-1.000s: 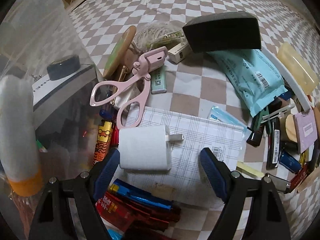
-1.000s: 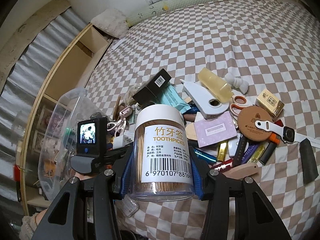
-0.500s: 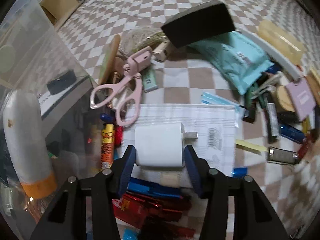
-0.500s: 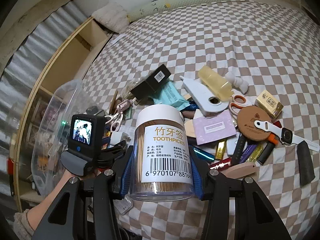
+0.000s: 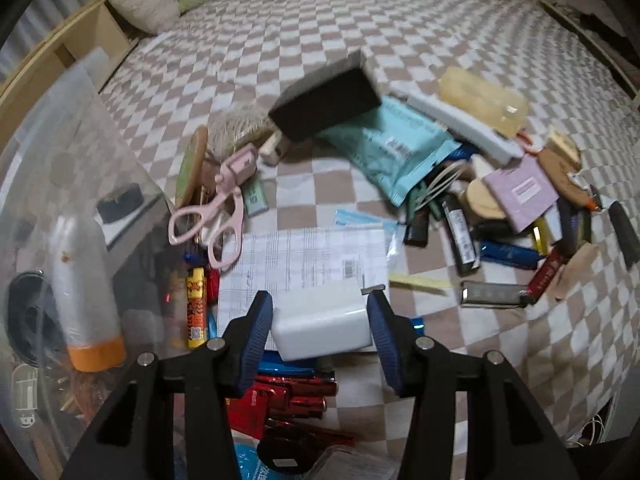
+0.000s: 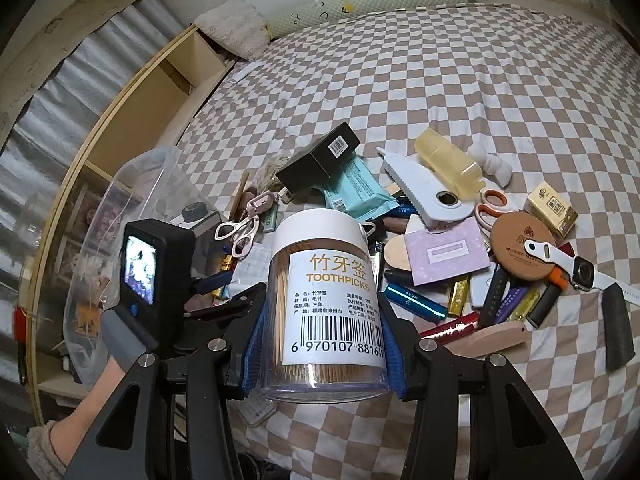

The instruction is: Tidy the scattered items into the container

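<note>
My left gripper (image 5: 320,305) is shut on a white charger (image 5: 316,330), its blue pads pressing both sides, and holds it just above a plaid pouch (image 5: 304,256). The clear plastic container (image 5: 80,132) stands right beside it on the left, with a white bottle with an orange cap (image 5: 86,292) and other items inside. My right gripper (image 6: 323,320) is shut on a jar of toothpicks (image 6: 326,292) with a white lid, held upright over the near edge of the pile. In the right wrist view the container (image 6: 152,168) is at the left, and the left gripper's camera unit (image 6: 152,268) sits before it.
Scattered items cover the checkered bedspread: pink scissors (image 5: 212,216), a black box (image 5: 324,108), a teal packet (image 5: 392,148), a lilac card (image 6: 444,254), a round brown coaster (image 6: 524,246), a white-strapped watch (image 6: 576,270), several pens and bars. A wooden shelf (image 6: 132,120) runs behind the container.
The left jaws closed on the white charger and lifted it off the plaid pouch, rolling a little. The right gripper has kept the toothpick jar and barely shifted.
</note>
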{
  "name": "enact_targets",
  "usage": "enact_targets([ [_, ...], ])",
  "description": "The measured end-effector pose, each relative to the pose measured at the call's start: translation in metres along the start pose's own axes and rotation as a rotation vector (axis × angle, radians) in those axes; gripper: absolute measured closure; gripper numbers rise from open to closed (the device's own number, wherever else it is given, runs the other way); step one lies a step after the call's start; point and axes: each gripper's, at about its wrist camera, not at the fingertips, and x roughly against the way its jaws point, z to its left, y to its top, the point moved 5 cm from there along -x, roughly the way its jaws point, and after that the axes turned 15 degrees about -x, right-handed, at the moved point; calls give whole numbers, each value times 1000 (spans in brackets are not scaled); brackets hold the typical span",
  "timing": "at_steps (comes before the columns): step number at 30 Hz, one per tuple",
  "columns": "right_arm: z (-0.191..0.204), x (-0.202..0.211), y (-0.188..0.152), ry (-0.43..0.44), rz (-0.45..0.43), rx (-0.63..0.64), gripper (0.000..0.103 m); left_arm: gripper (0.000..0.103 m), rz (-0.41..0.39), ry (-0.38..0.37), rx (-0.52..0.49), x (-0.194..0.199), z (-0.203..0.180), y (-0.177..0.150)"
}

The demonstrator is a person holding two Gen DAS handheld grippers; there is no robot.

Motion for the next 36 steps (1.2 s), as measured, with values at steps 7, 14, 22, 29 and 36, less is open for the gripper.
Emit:
enact_targets([
  [7, 4, 2, -4, -5, -4, 0, 53, 54, -116, -5, 7, 40, 6, 8],
  [14, 7, 2, -1, 5, -8, 3, 53, 54, -240, 23, 28, 77, 17, 14],
  [22, 17, 6, 1, 26, -17, 11, 53, 54, -361, 34, 64, 122, 31, 11],
  [29, 31, 11, 4, 52, -33, 17, 53, 54, -448, 48, 137, 156, 59, -1],
  [36, 49, 7, 1, 69, -28, 39, 53, 54, -500, 70, 221, 179, 96, -17],
])
